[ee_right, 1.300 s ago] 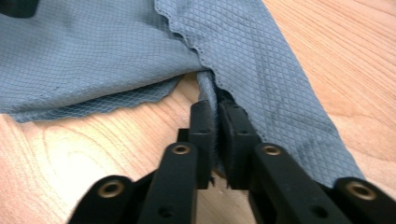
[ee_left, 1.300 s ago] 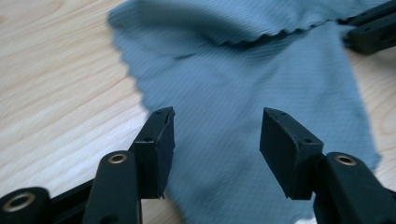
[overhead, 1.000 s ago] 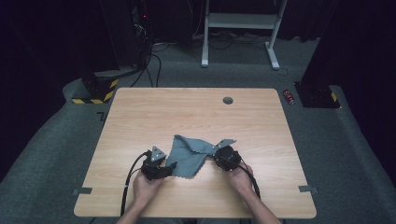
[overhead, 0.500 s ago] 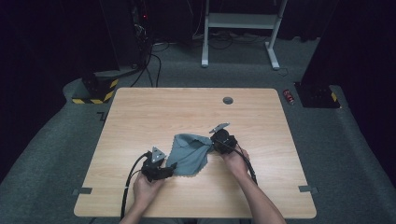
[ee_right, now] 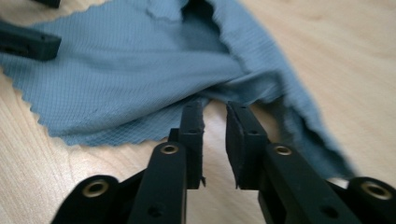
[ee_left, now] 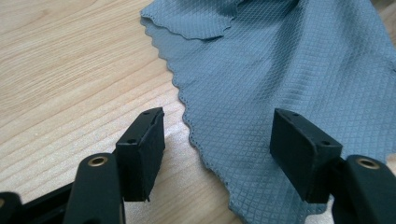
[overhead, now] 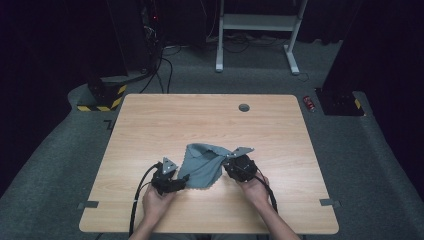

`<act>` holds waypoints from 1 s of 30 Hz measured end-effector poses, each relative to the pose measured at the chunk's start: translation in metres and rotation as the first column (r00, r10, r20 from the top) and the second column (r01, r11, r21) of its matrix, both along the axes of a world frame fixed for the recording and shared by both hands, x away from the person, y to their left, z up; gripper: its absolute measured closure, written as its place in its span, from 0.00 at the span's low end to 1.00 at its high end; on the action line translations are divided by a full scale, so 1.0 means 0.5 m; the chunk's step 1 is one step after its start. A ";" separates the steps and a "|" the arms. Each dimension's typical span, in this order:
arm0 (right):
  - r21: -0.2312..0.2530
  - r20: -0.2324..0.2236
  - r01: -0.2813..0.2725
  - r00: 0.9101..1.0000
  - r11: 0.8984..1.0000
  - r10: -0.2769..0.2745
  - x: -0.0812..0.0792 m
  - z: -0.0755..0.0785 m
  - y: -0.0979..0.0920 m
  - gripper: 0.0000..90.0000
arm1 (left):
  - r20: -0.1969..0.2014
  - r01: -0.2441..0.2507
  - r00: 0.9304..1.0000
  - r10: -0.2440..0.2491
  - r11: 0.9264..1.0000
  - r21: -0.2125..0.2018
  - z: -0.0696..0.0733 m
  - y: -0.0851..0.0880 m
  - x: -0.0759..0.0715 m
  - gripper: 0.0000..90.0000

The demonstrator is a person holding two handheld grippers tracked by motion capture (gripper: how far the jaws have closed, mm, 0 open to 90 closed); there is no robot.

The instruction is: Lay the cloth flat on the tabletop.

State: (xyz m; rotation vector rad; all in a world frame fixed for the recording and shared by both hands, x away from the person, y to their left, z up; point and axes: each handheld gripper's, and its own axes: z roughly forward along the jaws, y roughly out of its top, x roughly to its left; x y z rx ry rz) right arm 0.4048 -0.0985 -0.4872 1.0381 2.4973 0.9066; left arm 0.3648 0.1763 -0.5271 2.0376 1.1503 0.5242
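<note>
1. High view: the grey cloth (overhead: 202, 162) lies rumpled on the worktop (overhead: 150, 125), toward its near edge, between the two grippers. The biggest risk, I judge, is that the whole cloth drags or bunches further instead of spreading, because neither gripper has hold of it and the far part is already folded over on itself.

2. Right of the cloth, the right gripper (ee_right: 215, 109) has its fingers (ee_right: 245, 135) a narrow gap apart, and they have just been opening; the bunched right edge sits just past the tips, not pinched. If that hand pulls away now, the raised fold could flop back over the flat part and hide the corner it needs.

3. Left of the cloth, the left gripper (ee_left: 217, 126) has its fingers (ee_left: 142, 149) wide apart, straddling the scalloped near edge, one over bare wood and one over fabric; they too have just been opening, with nothing clamped. Closing from here could catch only the thin hem, which may slip out, or scrape the wood and miss.

4. Smallest: the cable (overhead: 137, 192) trailing from the left gripper runs near the cloth's corner and could snag it.
</note>
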 end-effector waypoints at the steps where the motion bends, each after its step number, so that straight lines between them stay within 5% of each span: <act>1: 0.002 -0.009 0.001 1.000 1.000 -0.001 0.000 -0.007 0.004 0.81 | 0.000 0.000 1.000 0.000 1.000 0.001 0.000 0.000 0.000 0.40; 10: 0.011 -0.060 -0.008 0.998 1.000 0.008 -0.001 -0.037 0.040 0.76 | 0.002 -0.002 1.000 0.002 1.000 0.005 0.000 0.000 0.000 0.39; 21: -0.047 -0.007 -0.073 0.997 0.996 0.072 -0.016 -0.042 0.050 0.99 | 0.001 -0.003 1.000 0.003 1.000 0.006 0.000 0.001 0.000 0.38; 30: -0.031 -0.032 -0.050 0.998 0.998 0.049 -0.044 -0.041 0.001 0.99 | -0.002 -0.003 1.000 0.003 1.000 0.002 0.000 0.001 0.000 0.37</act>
